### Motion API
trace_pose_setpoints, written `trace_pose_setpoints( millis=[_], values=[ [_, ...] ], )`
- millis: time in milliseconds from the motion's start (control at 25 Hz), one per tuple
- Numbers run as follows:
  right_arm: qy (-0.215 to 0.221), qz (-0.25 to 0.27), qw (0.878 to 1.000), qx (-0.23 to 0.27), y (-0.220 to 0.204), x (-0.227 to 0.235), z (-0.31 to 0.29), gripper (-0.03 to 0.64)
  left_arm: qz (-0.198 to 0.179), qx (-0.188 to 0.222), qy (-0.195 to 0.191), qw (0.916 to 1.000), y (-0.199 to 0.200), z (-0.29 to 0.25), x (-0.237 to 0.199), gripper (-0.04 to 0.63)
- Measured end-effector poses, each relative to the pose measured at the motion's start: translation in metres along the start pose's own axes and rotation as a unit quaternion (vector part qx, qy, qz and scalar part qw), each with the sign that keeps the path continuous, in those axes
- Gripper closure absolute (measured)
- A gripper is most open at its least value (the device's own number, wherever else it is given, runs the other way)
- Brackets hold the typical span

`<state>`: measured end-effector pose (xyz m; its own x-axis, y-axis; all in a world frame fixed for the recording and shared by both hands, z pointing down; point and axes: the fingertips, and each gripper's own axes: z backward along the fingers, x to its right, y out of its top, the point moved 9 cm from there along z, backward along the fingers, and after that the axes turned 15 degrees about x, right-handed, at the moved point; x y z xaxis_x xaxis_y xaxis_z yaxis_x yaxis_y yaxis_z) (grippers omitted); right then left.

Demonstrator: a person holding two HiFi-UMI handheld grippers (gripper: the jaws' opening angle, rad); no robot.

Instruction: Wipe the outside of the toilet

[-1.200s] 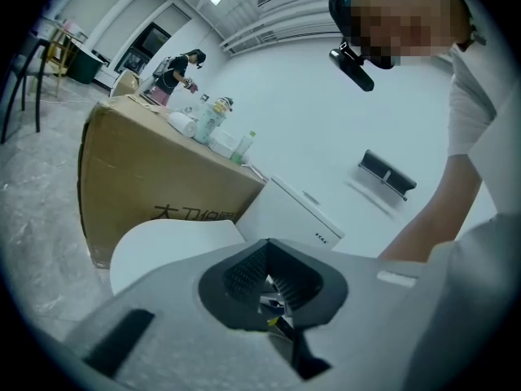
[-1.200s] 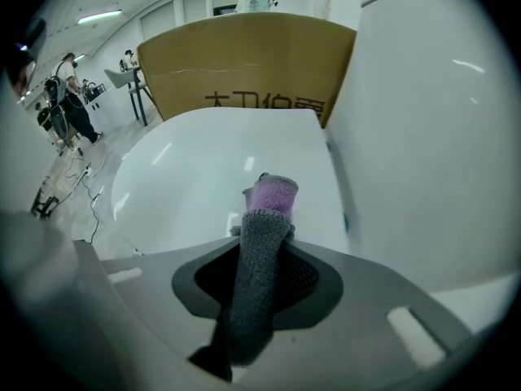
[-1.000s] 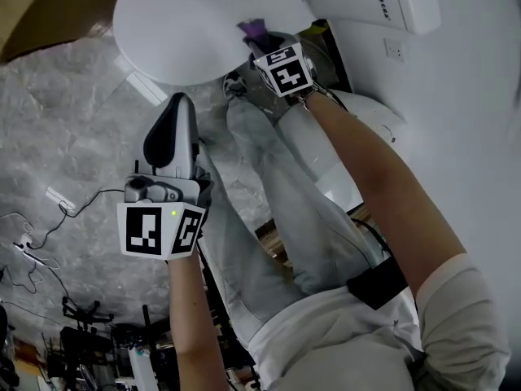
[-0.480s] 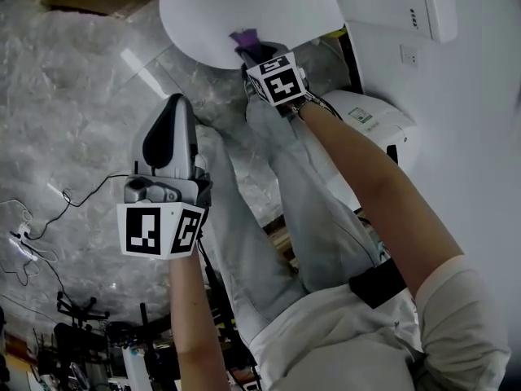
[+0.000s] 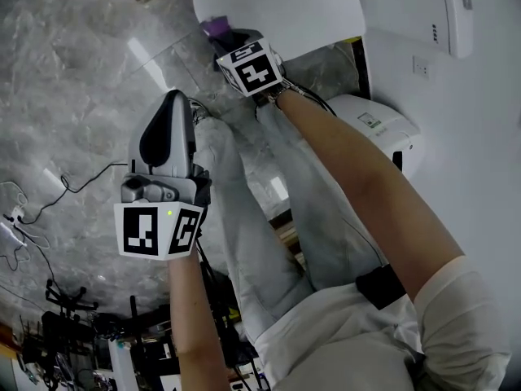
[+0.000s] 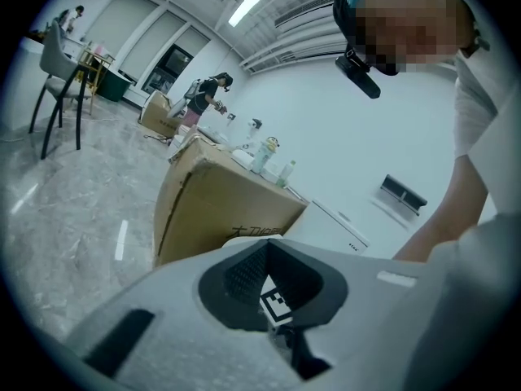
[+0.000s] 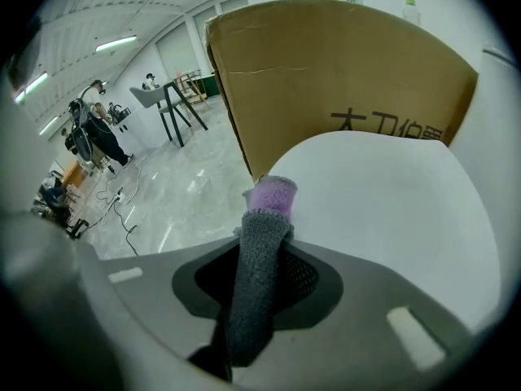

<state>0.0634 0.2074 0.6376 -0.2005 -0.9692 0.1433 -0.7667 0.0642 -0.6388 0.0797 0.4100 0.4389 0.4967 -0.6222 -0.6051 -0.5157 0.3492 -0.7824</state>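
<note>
Nearest the person, the left gripper (image 5: 172,104) hangs well short of the toilet (image 5: 285,6), out over the marble floor (image 5: 73,96), with its jaws drawn together and nothing between them. Farther out, the right gripper (image 5: 227,38) is clamped on a grey and purple cloth (image 7: 259,243) (the purple end sticks out past the jaws), and that end sits at the rim of the toilet's closed white lid, seemingly touching it. Beyond the toilet stands a cardboard box (image 7: 342,72).
</note>
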Motion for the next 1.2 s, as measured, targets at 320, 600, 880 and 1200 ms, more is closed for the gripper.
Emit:
trace_pose_setpoints(
  millis=[320, 600, 880, 1200],
  values=[
    [0.054, 0.024, 0.998, -0.005, 0.04, -0.002, -0.031, 0.518, -0.002, 0.01, 0.028, 0.9995, -0.007, 0.009, 0.007, 0.591],
    [0.132, 0.045, 0.988, 0.064, 0.095, 0.009, 0.014, 0.514, -0.021, 0.038, 0.033, 0.9985, 0.02, 0.004, 0.04, 0.591],
    [0.192, 0.064, 0.971, 0.127, 0.159, 0.036, 0.153, 0.515, -0.057, 0.077, 0.006, 0.9954, 0.092, 0.001, 0.097, 0.591],
    [0.141, 0.032, 0.96, 0.241, 0.246, 0.072, 0.337, 0.515, -0.095, 0.124, -0.047, 0.9866, 0.185, 0.024, 0.176, 0.591]
  ],
)
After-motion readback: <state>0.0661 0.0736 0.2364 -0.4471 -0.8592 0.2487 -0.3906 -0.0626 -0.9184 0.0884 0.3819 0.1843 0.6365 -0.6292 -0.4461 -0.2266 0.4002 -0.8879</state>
